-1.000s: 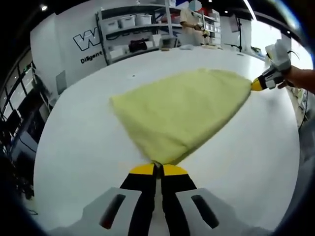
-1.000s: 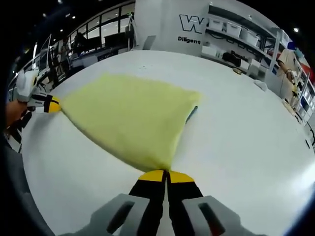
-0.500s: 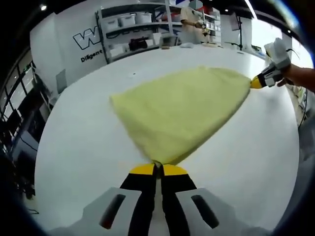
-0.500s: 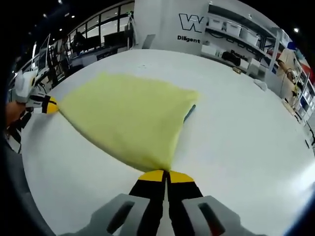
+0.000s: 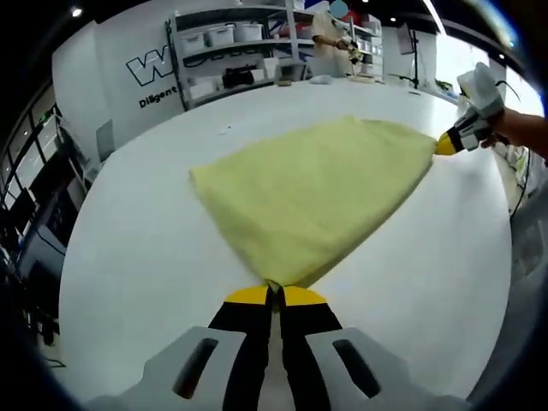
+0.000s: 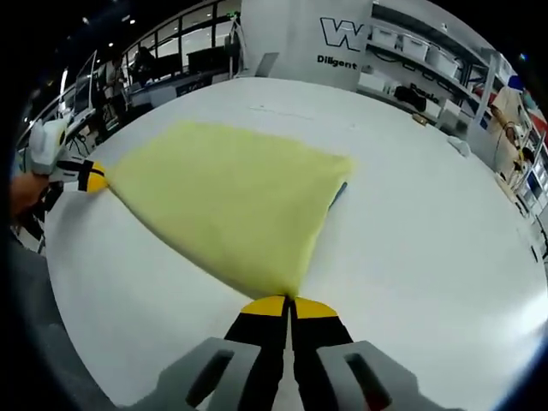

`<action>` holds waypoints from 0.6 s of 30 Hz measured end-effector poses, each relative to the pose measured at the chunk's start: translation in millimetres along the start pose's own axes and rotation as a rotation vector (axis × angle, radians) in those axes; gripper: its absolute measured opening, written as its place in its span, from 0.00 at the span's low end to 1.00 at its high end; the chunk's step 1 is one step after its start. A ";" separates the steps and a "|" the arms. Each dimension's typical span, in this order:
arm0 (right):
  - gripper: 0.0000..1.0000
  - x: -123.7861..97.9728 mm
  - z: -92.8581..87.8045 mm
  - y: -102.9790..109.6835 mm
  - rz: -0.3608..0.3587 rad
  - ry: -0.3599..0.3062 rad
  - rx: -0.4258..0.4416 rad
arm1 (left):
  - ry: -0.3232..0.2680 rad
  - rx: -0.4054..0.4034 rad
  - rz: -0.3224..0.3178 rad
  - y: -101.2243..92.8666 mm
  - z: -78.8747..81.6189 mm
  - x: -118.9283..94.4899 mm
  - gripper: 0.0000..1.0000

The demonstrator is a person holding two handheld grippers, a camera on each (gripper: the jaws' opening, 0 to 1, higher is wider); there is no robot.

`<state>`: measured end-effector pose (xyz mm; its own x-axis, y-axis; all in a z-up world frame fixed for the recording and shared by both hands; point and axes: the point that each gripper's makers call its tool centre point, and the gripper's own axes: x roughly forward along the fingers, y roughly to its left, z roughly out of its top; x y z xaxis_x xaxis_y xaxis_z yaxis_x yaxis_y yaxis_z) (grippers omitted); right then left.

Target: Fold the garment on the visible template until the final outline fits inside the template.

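You hold the yellow garment [image 5: 312, 193] stretched between both grippers over the middle of the white worktop [image 5: 137, 257]; the left gripper [image 5: 274, 294] has its fingers clamped together on one corner of the cloth, and the right gripper [image 6: 289, 304] is likewise clamped on the neighbouring corner; judged from this, the step in hand is carrying a fold across. Keep the held edge taut and level so the layer comes down without creasing; bring both corners down together, square to the far edge, and release only once the cloth lies flat. A sliver of blue, probably the template [image 6: 337, 194], shows beside the garment's far corner toward the far edge of the worktop; check the outline against it. The garment is pale yellow, soft and towel-like, smooth, spreading out toward its far side.
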<state>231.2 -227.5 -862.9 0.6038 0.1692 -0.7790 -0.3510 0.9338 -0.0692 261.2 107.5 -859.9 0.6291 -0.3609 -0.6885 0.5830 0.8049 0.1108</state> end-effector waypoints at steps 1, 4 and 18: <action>0.00 -0.7 -1.2 1.3 0.003 0.004 -0.001 | 0.001 0.000 0.000 -0.5 -0.6 -0.5 0.00; 0.00 -5.7 -7.1 5.3 0.008 0.017 -0.010 | 0.007 -0.006 -0.003 -4.6 -5.1 -5.3 0.00; 0.00 -16.4 -18.7 13.2 0.021 0.061 -0.022 | 0.031 -0.003 -0.015 -18.2 -16.6 -20.9 0.00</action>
<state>203.2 -223.9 -862.7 0.5515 0.1690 -0.8169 -0.3794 0.9229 -0.0653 229.0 108.1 -859.5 0.6042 -0.3582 -0.7118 0.5909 0.8007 0.0985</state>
